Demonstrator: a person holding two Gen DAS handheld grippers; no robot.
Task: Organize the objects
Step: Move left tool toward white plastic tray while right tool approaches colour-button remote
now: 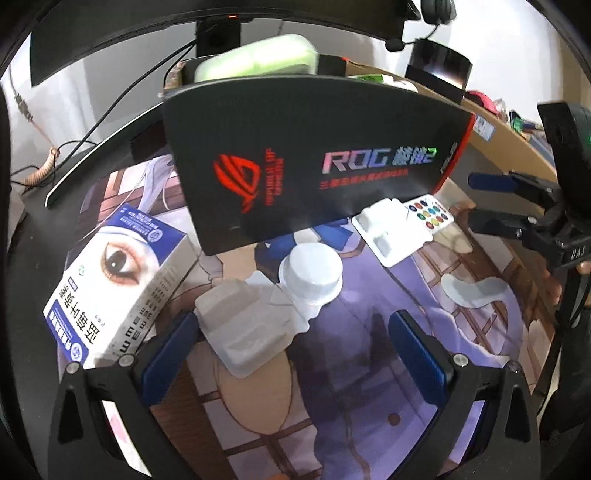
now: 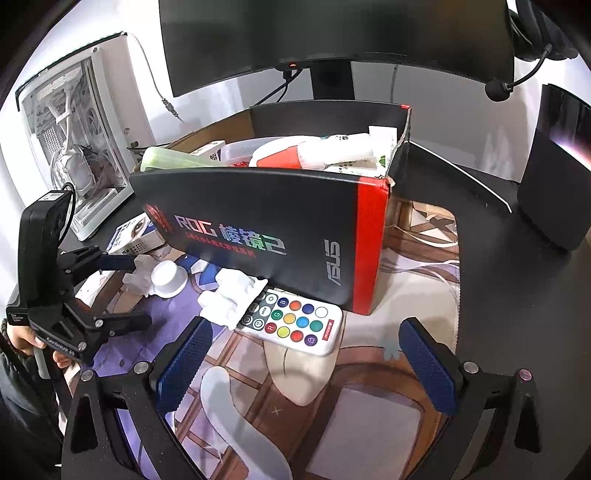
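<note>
A black and red ROG box [image 1: 314,158] stands on the printed desk mat [image 1: 369,369], holding several items [image 2: 280,155]. In front of it lie a blue and white eye-drop carton [image 1: 114,288], a white moulded tray [image 1: 243,325], a white plastic cup [image 1: 312,275], a second white tray [image 1: 391,230] and a white remote with coloured buttons [image 2: 291,321]. My left gripper [image 1: 295,354] is open and empty, its left finger beside the moulded tray. My right gripper [image 2: 306,362] is open and empty, just short of the remote.
A monitor [image 2: 332,33] stands behind the box. A white PC case [image 2: 74,140] is at the far left and a black speaker [image 2: 557,166] at the right. A headset [image 2: 532,40] hangs at the upper right. A pale curved piece [image 1: 472,291] lies on the mat.
</note>
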